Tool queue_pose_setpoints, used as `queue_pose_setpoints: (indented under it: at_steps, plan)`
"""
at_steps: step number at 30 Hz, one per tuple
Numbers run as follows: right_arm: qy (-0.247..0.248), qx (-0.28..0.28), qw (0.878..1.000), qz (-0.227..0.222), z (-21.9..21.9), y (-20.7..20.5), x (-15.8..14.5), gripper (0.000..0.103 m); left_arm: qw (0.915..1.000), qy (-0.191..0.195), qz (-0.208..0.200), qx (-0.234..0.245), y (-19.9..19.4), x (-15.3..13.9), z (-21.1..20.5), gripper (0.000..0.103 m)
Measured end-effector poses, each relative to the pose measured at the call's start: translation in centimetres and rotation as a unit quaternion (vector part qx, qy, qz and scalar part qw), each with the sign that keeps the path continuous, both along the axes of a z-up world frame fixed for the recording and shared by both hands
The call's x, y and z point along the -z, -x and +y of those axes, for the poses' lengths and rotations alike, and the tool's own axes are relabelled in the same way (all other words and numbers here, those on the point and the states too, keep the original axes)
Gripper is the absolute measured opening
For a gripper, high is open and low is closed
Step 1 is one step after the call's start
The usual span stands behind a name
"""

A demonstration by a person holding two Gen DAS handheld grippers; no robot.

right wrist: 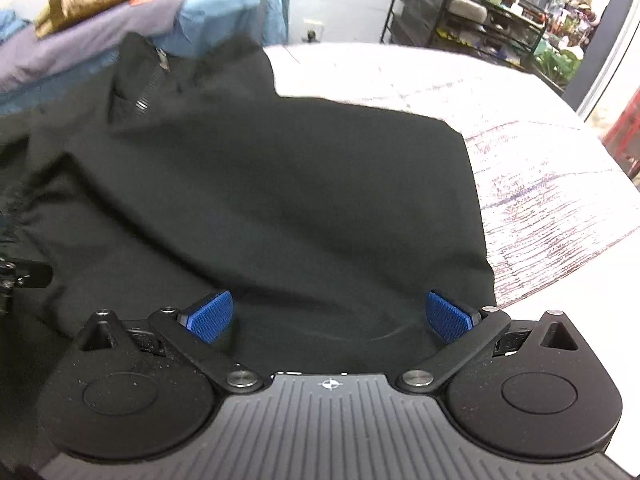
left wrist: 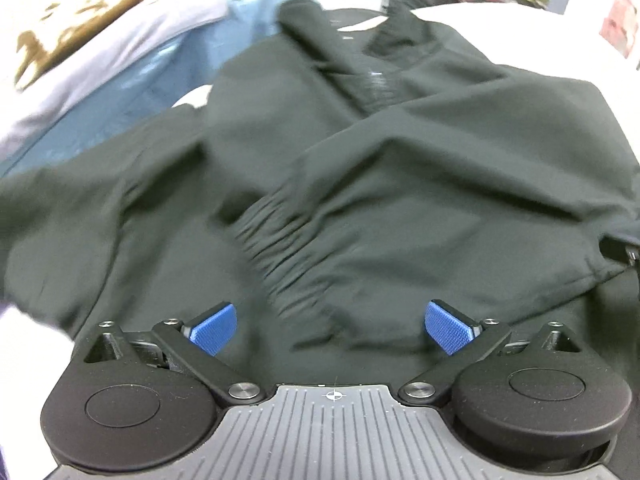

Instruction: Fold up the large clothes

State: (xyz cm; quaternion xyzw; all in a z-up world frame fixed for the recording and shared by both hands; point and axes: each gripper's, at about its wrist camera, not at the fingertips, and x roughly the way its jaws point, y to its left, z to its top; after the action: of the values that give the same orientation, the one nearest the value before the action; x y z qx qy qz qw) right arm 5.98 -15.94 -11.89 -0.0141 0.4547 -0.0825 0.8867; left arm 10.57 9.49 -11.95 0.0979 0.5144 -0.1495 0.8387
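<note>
Black jacket [right wrist: 256, 184] spread on table [right wrist: 540, 168], both claws empty

Matt black cloth jacket [left wrist: 360, 152]; ribbed elastic cuff [left wrist: 280, 248].

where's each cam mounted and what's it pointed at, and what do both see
Left wrist view: sits on the left gripper, looking steeply down along its open blue pads at the black jacket and a ribbed cuff; only the gripper's own fingers show, no hand.
Right wrist view: sits on the right gripper, also angled down, over a smooth panel of the jacket with the white table to its right and a shelf rack behind; again only the gripper.
Shared: the jacket and the pile of clothes at upper left.
</note>
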Motion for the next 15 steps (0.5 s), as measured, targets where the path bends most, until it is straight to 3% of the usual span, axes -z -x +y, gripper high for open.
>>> queue_pose_setpoints:
  at_steps: [8,15]
  plan:
    - [-0.035,-0.037,0.998,0.021,3.7,4.2,-0.7,0.102,0.9959,-0.014,-0.007,-0.089,4.6,-1.1,9.2,0.103]
    - [-0.049,-0.069,0.995,0.052,6.8,6.4,0.1,0.102,0.9797,-0.001,-0.028,-0.198,6.5,-3.5,17.3,0.103]
